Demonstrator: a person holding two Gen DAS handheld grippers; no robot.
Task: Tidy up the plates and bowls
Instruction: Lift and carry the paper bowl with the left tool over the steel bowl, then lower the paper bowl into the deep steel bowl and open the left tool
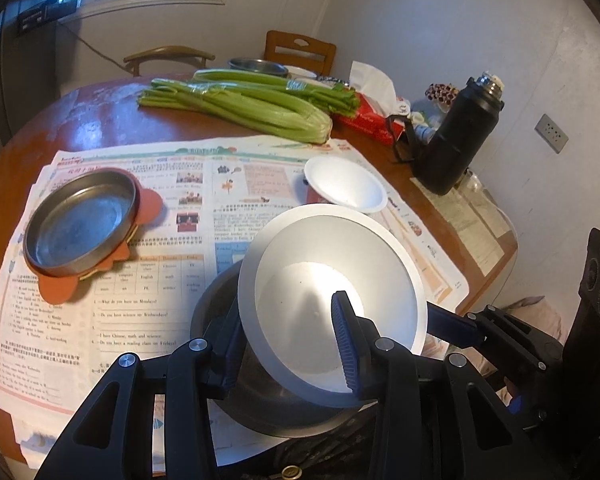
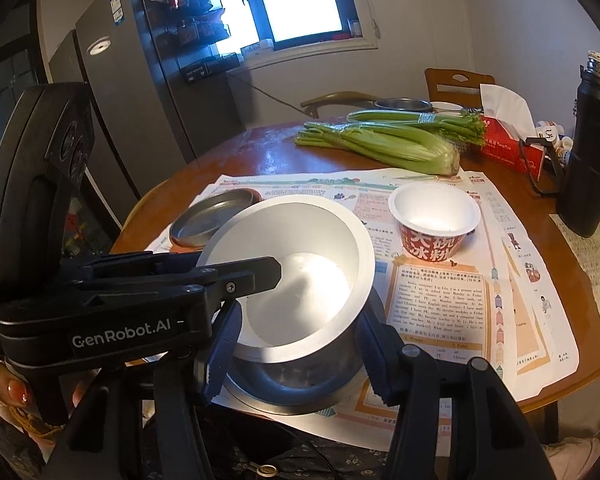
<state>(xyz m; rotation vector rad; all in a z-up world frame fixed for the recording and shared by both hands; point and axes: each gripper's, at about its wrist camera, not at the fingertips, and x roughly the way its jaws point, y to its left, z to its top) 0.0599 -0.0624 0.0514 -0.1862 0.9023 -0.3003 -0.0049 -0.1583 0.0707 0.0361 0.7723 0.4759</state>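
A white bowl (image 1: 332, 280) (image 2: 300, 248) hangs tilted, its base inside a dark steel bowl (image 1: 260, 404) (image 2: 296, 380) near the table's front edge. My left gripper (image 1: 288, 304) is shut on the white bowl's near wall, one finger inside and one outside. In the right wrist view it reaches in from the left (image 2: 268, 276). My right gripper (image 2: 300, 312) is shut on the steel bowl, a pad on each side. A steel plate (image 1: 84, 224) (image 2: 212, 216) lies on an orange mat at the left. A red paper bowl (image 1: 346, 190) (image 2: 436, 216) stands beyond.
Newspaper (image 1: 160, 200) covers the near half of the round wooden table (image 1: 100, 120). Celery (image 1: 252, 108), a red tissue box (image 1: 372, 122) and a black flask (image 1: 456, 136) lie further back. Another steel bowl (image 1: 256, 65) and two chairs are at the far edge.
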